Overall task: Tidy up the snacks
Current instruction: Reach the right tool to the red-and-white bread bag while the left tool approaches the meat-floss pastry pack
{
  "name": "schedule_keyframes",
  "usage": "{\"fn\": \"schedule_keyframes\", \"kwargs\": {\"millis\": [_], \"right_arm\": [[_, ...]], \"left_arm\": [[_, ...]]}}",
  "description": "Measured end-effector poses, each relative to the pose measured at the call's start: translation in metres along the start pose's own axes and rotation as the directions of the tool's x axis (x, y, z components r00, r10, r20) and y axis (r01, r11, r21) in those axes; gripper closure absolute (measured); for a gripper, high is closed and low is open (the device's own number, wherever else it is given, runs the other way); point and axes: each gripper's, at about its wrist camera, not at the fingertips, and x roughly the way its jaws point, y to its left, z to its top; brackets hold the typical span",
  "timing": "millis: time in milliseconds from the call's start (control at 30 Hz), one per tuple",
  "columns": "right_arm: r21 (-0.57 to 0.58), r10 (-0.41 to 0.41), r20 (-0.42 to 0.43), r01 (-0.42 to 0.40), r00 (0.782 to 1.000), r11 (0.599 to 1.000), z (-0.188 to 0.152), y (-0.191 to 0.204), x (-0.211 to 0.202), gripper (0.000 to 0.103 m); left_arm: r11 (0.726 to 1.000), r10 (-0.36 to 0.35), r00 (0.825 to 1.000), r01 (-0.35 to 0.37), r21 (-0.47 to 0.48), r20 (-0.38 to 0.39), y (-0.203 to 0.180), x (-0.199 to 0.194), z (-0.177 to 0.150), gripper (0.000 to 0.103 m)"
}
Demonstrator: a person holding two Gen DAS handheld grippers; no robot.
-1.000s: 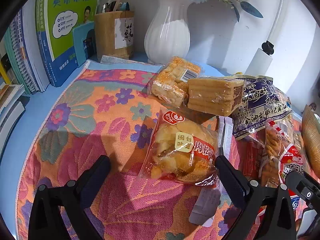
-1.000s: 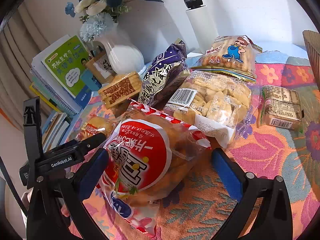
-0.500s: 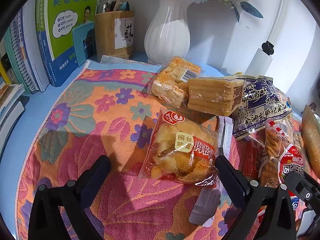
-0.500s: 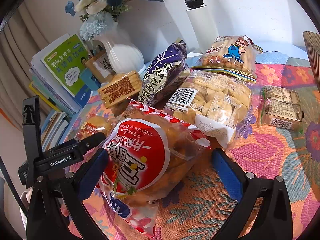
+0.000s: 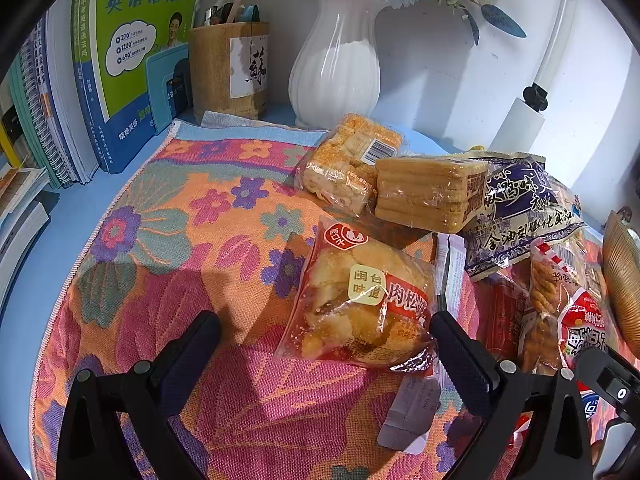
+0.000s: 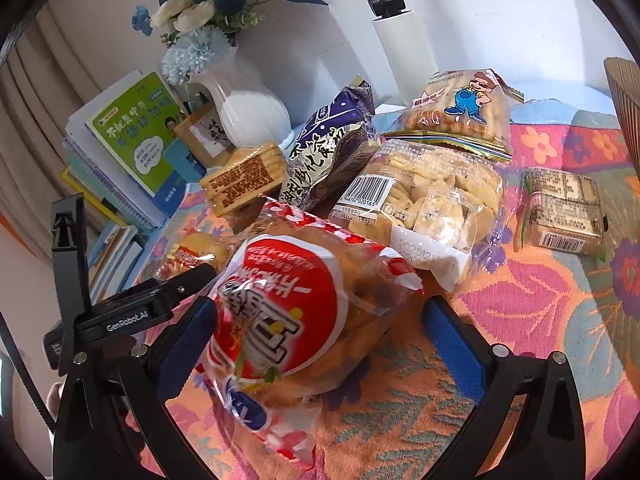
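Observation:
In the left wrist view my left gripper [image 5: 326,350] is open over the flowered cloth [image 5: 168,240]. A red pork-floss bread packet [image 5: 360,300] lies between its fingers, close to the right finger. Behind it lie a cracker packet [image 5: 348,164], a wafer stack [image 5: 428,192] and a purple bag [image 5: 524,208]. In the right wrist view my right gripper [image 6: 320,340] is open, with a red-labelled bag of fried twists [image 6: 288,312] lying between its fingers. A clear biscuit bag [image 6: 424,200], a cartoon-printed bag [image 6: 460,112] and a small brown packet [image 6: 564,212] lie beyond.
A white vase [image 5: 336,64] with flowers, a brown pen holder [image 5: 228,68] and upright books [image 5: 132,60] line the back left. A woven basket edge [image 5: 622,280] shows at the right. A white post with a black knob [image 6: 388,12] stands by the wall.

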Motion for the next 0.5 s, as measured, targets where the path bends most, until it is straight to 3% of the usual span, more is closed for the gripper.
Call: {"fn": "schedule_keyframes", "kwargs": {"millis": [200, 500], "right_arm": [[0.004, 0.098, 0.01, -0.098, 0.995, 0.995, -0.001, 0.002, -0.006, 0.0], [-0.05, 0.049, -0.037, -0.051, 0.998, 0.997, -0.003, 0.013, 0.005, 0.0]], "left_arm": [[0.999, -0.037, 0.999, 0.038, -0.032, 0.021, 0.004, -0.003, 0.0, 0.0], [0.998, -0.054, 0.998, 0.054, -0.022, 0.031, 0.002, -0.002, 0.002, 0.0]]}}
